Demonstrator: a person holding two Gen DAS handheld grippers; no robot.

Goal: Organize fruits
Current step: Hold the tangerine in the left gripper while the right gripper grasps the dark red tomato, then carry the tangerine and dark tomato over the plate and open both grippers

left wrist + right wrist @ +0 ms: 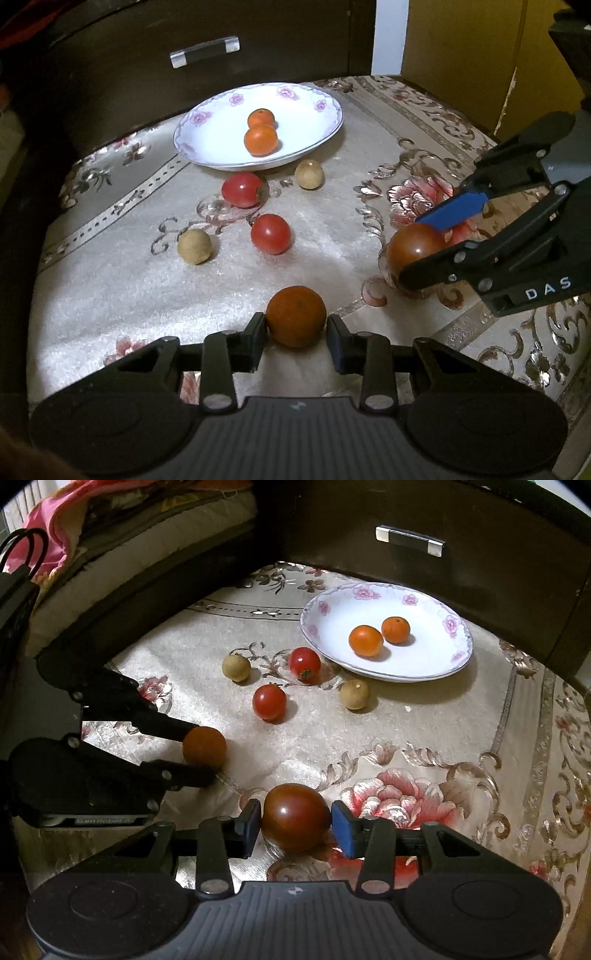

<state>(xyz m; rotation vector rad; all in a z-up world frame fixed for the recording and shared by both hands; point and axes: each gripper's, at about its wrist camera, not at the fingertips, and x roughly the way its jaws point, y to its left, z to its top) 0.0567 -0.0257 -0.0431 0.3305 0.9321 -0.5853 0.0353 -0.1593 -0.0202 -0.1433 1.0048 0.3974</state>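
A white floral plate (321, 122) (443, 664) at the back holds two oranges (260, 138) (365, 640). My left gripper (295, 328) (197, 751) is shut on a third orange (296, 315) (205, 746) that rests on the cloth. My right gripper (295, 821) (424, 247) is shut on a dark red tomato (295, 816) (413, 249), also down on the cloth. Two red tomatoes (242, 190) (270, 233) (304, 662) (269, 702) and two tan longans (309, 174) (194, 246) (354, 694) (236, 667) lie loose in front of the plate.
The fruit lies on a beige floral tablecloth (110, 280) (424, 746). A dark drawer front with a metal handle (205, 51) (410, 541) stands right behind the plate. A bed edge with pink fabric (55, 524) is at the far left.
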